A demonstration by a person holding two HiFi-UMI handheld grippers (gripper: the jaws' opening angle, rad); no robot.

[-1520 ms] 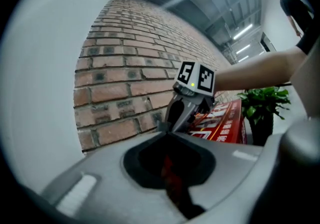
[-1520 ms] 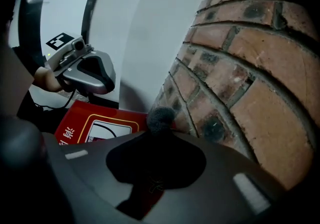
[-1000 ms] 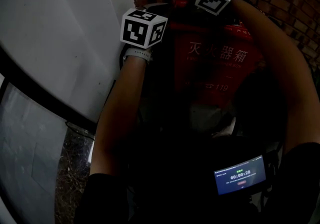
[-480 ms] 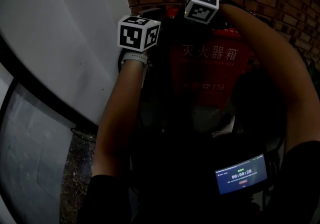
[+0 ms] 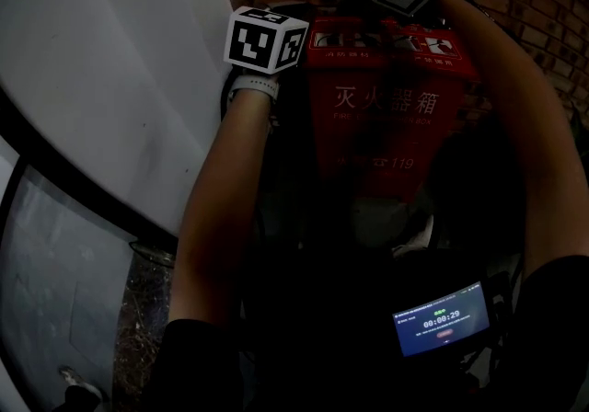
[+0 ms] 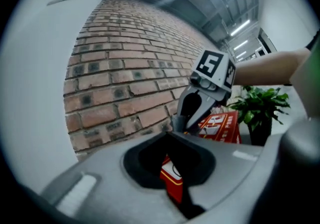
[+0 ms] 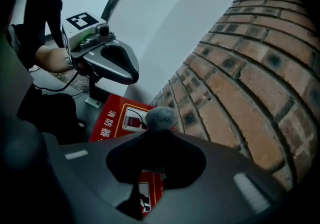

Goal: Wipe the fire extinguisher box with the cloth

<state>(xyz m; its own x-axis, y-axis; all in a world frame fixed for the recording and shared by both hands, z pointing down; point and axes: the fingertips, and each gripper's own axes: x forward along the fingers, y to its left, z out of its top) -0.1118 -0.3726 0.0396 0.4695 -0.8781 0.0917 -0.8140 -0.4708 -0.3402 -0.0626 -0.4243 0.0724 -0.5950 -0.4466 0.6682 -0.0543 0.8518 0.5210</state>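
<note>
Right gripper (image 7: 159,129): jaws clamped on a grey fuzzy cloth (image 7: 160,117), which only its own view shows.
Red metal fire extinguisher box (image 5: 386,116): against the brick wall (image 6: 125,78), below both grippers.
Left gripper (image 6: 171,135): jaws together, nothing between.
Around: green potted plant (image 6: 260,105) behind the box.

Left tool (image 6: 172,134) closed empty, right tool (image 7: 159,129) clamped.

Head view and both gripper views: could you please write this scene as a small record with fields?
box: red, white characters, by brick wall
cloth: grey wad, over box top, contact unclear
right gripper: jaws shut on cloth
left gripper: jaws together, empty, at box's left
nearby: plant
</note>
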